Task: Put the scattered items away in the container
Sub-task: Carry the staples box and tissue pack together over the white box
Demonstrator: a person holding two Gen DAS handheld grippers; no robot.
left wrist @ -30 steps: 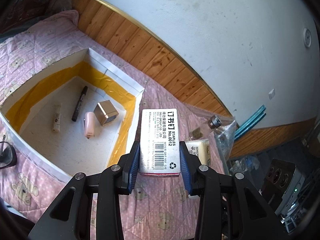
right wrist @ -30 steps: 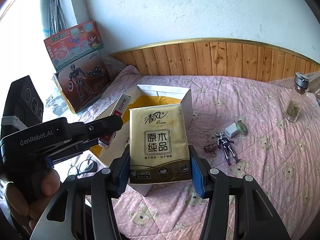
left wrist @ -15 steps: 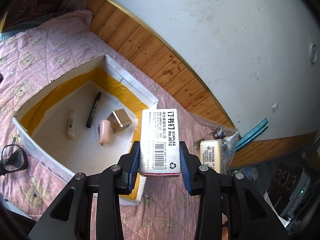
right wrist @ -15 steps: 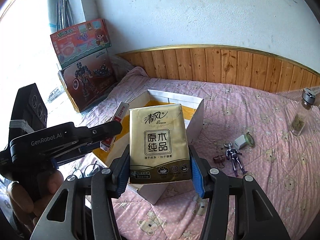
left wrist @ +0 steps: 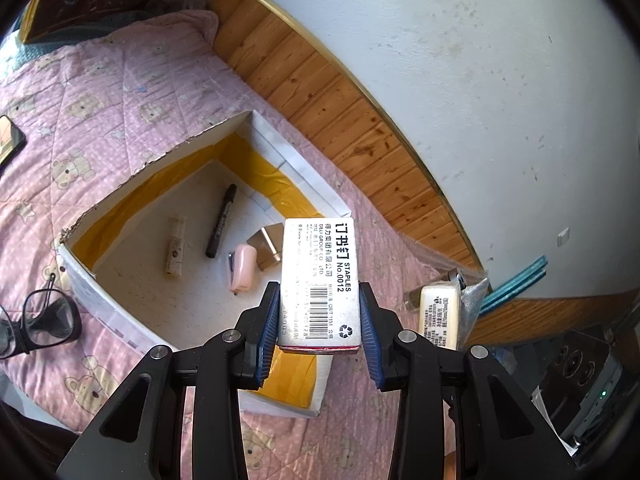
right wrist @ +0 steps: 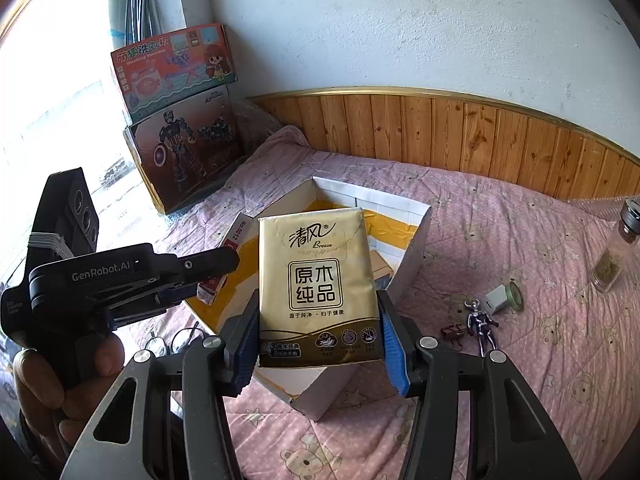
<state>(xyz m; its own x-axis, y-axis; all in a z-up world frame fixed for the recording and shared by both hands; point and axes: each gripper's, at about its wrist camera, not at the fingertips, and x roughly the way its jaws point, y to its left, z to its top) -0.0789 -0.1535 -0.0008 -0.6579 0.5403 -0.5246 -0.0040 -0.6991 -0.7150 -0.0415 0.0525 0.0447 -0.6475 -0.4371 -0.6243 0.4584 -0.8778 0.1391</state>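
The left claw (left wrist: 319, 322) was clamped on the staples box (left wrist: 318, 284) above the container (left wrist: 96, 312); the right claw (right wrist: 318, 332) gripped a tissue pack (right wrist: 318, 280) over the container's near corner.

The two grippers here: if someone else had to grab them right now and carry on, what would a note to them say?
Left gripper: shut on the staples box, held above the cardboard box.
Right gripper: shut on the tissue pack, also held over the box.
Done: a marker, a pink stapler, a small tube and a metal cube already lie inside.
Left: release both held items into the box, then likely collect what is on the pink quilt: toy figure, binder clip, white adapter, tape roll, glass bottle, glasses.
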